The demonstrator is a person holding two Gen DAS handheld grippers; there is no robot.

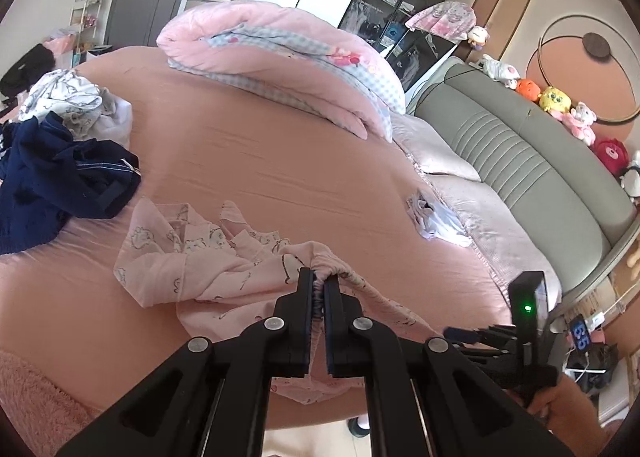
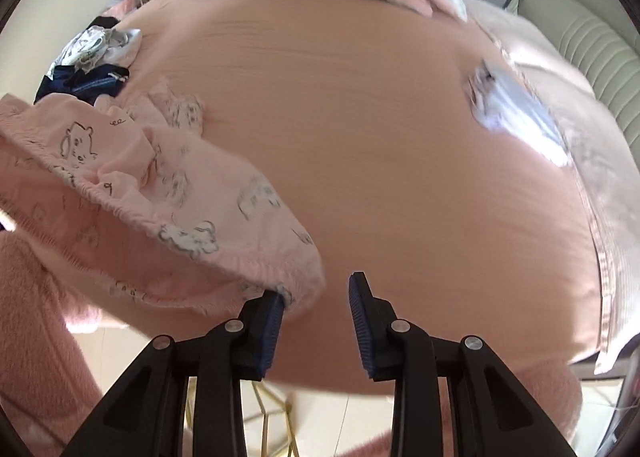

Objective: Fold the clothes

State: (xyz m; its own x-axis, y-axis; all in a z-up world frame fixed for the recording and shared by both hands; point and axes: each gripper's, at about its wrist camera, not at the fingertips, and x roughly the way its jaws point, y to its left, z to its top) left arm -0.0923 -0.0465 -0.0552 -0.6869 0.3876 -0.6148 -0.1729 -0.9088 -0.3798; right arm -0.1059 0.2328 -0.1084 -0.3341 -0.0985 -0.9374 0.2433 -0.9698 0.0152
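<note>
Now you have the pink trousers [image 1: 224,269] by the gathered waistband: left gripper [image 1: 319,277] jaws clamped on that elastic edge, cloth bunched between the pads. Rest of the garment lies crumpled on the bed [image 1: 260,145], legs twisted toward the far left, just beside the navy garment [image 1: 68,177].

Right gripper [image 2: 320,297] jaws stand apart, nothing pinched. The right wrist view is blurred, but the waistband's loose edge drapes over the left-hand pad [image 2: 276,307]; the other pad is bare, with only bed sheet behind the gap.

Step in hand, as you'd judge it: taking the second hold on the waistband, so the trousers can be lifted and spread flat. Folding proper is not yet begun.

Next move calls for:
- sliding the right jaws further onto the elastic hem, so cloth sits between both pads;
- closing on it, well apart from the left hold;
- then drawing the two holds apart to tension the band.

Risk: pinching sheet along with the hem.

Elsewhere: quilt [image 1: 280,57] rolled at the far side, a white-and-grey pile [image 1: 76,97] beyond the navy piece.
</note>
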